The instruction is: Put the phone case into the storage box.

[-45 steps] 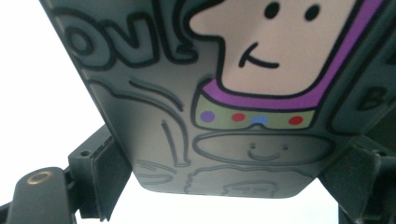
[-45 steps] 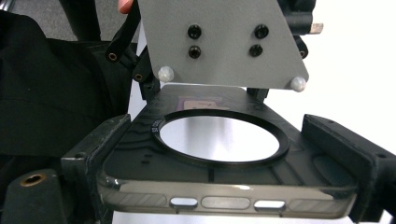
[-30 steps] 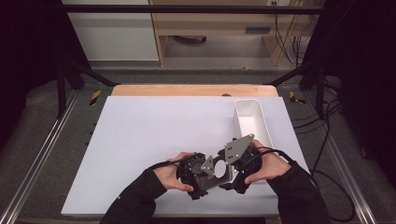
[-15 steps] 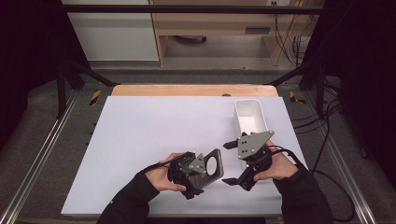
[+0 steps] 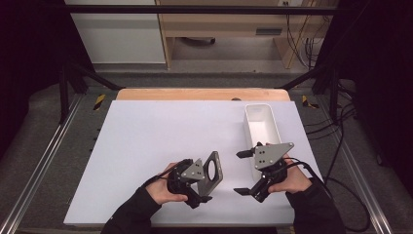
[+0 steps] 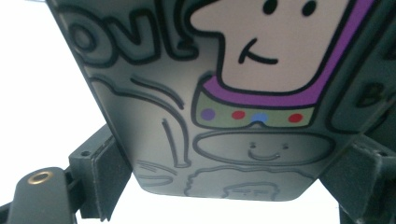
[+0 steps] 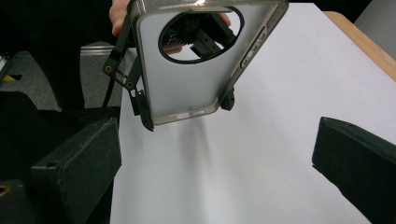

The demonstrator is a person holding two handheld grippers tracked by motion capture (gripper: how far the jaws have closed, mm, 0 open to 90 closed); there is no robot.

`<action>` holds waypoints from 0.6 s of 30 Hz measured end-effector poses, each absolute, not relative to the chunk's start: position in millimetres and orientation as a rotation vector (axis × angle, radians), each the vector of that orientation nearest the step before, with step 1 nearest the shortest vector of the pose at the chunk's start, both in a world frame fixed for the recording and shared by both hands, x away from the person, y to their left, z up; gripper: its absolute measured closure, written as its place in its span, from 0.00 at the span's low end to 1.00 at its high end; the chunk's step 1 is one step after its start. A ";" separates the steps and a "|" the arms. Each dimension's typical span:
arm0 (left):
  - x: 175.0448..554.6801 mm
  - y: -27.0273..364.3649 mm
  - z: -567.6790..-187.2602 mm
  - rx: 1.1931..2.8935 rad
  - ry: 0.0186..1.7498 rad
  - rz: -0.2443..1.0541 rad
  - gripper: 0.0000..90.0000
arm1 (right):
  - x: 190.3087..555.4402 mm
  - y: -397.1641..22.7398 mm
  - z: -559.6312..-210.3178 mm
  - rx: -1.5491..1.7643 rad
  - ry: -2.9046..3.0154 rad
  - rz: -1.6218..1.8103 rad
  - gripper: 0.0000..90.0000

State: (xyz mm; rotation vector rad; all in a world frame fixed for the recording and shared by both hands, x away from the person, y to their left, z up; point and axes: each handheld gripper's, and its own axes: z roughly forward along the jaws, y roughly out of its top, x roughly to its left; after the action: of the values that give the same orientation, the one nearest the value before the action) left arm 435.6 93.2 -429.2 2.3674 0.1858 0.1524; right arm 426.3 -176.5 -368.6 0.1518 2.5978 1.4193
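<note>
A grey phone case [image 6: 219, 107] printed with cartoon drawings is held between the left tongs [image 6: 233, 186], whose black jaws are seen at 7 and 4 o'clock pressed against its edges. A white and purple figure is printed toward 1 o'clock.

Grey floor [image 5: 234, 80] across frame top; pale cabinet [image 5: 117, 34] upper left; wooden furniture [image 5: 229, 29] upper centre; black frame posts [image 5: 63, 87] at left; cables [image 5: 297, 29] upper right.
</note>
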 end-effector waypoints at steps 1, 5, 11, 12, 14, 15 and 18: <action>435.0 93.8 -430.0 2.357 0.187 0.150 0.13 | 425.9 -176.5 -369.5 0.153 2.598 1.425 0.02; 433.6 96.2 -432.4 2.309 0.195 0.152 0.13 | 424.5 -175.5 -372.4 0.155 2.592 1.451 0.02; 432.7 97.1 -433.8 2.258 0.200 0.147 0.13 | 422.9 -171.8 -375.3 0.149 2.587 1.476 0.02; 432.3 96.8 -434.1 2.252 0.198 0.147 0.13 | 422.9 -171.2 -375.8 0.147 2.585 1.477 0.02; 431.8 96.4 -434.3 2.243 0.195 0.153 0.13 | 423.1 -170.0 -376.7 0.150 2.584 1.483 0.02; 431.7 96.3 -434.2 2.241 0.194 0.155 0.13 | 423.1 -169.3 -377.1 0.149 2.583 1.485 0.02; 431.5 96.0 -433.6 2.230 0.191 0.156 0.13 | 423.5 -167.7 -378.0 0.149 2.585 1.493 0.02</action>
State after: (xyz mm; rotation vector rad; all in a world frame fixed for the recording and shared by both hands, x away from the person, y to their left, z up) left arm 431.5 96.0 -433.6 2.2300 0.1909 0.1564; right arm 423.5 -167.7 -378.0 0.1488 2.5847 1.4927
